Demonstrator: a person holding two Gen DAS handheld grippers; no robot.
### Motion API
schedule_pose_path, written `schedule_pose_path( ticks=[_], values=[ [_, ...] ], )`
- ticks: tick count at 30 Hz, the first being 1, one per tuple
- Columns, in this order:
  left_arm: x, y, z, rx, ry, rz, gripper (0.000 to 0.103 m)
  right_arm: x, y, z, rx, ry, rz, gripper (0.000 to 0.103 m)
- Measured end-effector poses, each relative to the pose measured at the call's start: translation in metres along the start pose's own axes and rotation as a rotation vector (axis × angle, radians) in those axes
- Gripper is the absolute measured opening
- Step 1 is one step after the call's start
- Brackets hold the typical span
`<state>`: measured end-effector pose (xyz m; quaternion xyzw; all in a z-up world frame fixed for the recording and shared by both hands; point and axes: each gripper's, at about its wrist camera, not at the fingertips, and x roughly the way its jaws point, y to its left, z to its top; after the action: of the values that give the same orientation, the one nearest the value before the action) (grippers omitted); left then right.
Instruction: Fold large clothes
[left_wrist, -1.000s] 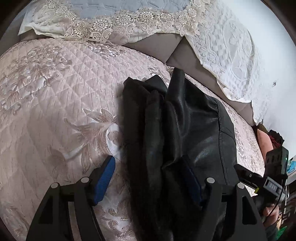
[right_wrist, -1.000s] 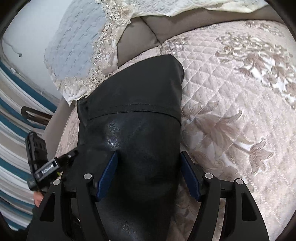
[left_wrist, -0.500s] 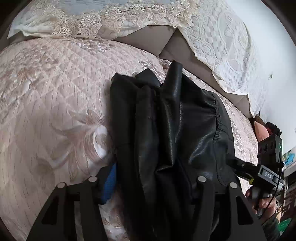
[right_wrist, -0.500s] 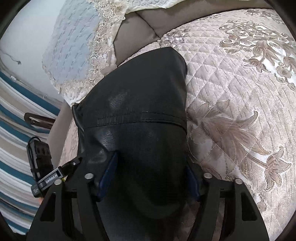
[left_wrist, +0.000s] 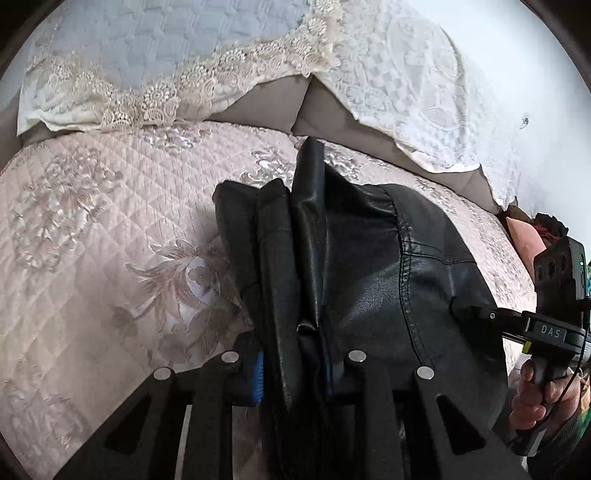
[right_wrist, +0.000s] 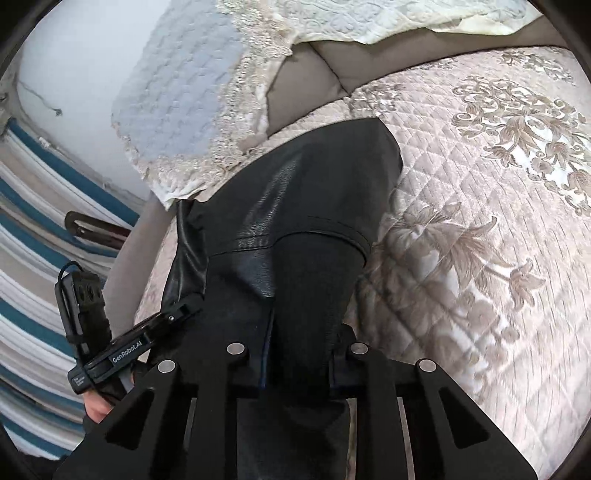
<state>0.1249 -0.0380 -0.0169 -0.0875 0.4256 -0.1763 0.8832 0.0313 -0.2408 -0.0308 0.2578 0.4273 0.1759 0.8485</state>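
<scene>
A black leather jacket (left_wrist: 369, 258) lies folded lengthwise on the quilted pink bedspread (left_wrist: 110, 240). My left gripper (left_wrist: 295, 369) is shut on the near edge of the jacket's bunched left side, its blue pads pressed into the folds. My right gripper (right_wrist: 299, 362) is shut on the jacket's (right_wrist: 306, 206) near end. The right gripper also shows in the left wrist view (left_wrist: 480, 314), pinching the jacket's right edge. The left gripper shows in the right wrist view (right_wrist: 181, 310), clamped on the jacket's left edge.
Lace-trimmed pillows (left_wrist: 166, 55) lean on the grey headboard (left_wrist: 288, 110) at the far end of the bed. A second lace pillow (left_wrist: 424, 92) stands at the right. A striped blue and white fabric (right_wrist: 33, 258) hangs left of the bed.
Both grippers have closed from open onto the jacket's near end. The near end is gathered and lifted slightly, and both views have tilted up toward the pillows.
</scene>
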Motion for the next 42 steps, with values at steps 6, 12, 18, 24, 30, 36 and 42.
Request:
schedule_pose_path(
  ticks=[6, 12, 18, 24, 30, 36, 42],
  values=[
    [-0.014, 0.012, 0.007, 0.002, -0.027, 0.011, 0.023, 0.005, 0.021, -0.001, -0.029, -0.006, 0.011, 0.022],
    [-0.024, 0.044, 0.030, 0.003, -0.077, 0.039, 0.023, 0.031, 0.049, 0.012, -0.067, -0.007, 0.025, 0.022],
    [-0.024, 0.088, 0.062, -0.017, -0.117, 0.065, 0.022, 0.076, 0.071, 0.041, -0.092, 0.000, 0.052, 0.022],
    [0.012, 0.138, 0.070, -0.060, -0.091, 0.089, 0.023, 0.123, 0.070, 0.058, -0.098, 0.031, 0.036, 0.023],
    [0.025, 0.162, 0.045, -0.143, -0.079, 0.091, 0.032, 0.135, 0.068, 0.054, -0.121, 0.047, -0.033, 0.039],
    [-0.023, 0.155, 0.038, -0.133, -0.132, 0.122, 0.030, 0.091, 0.082, 0.045, -0.208, -0.031, -0.092, 0.039],
    [-0.053, 0.106, 0.068, -0.027, -0.223, 0.138, 0.031, 0.085, 0.112, 0.023, -0.300, -0.065, -0.088, 0.039]
  ],
)
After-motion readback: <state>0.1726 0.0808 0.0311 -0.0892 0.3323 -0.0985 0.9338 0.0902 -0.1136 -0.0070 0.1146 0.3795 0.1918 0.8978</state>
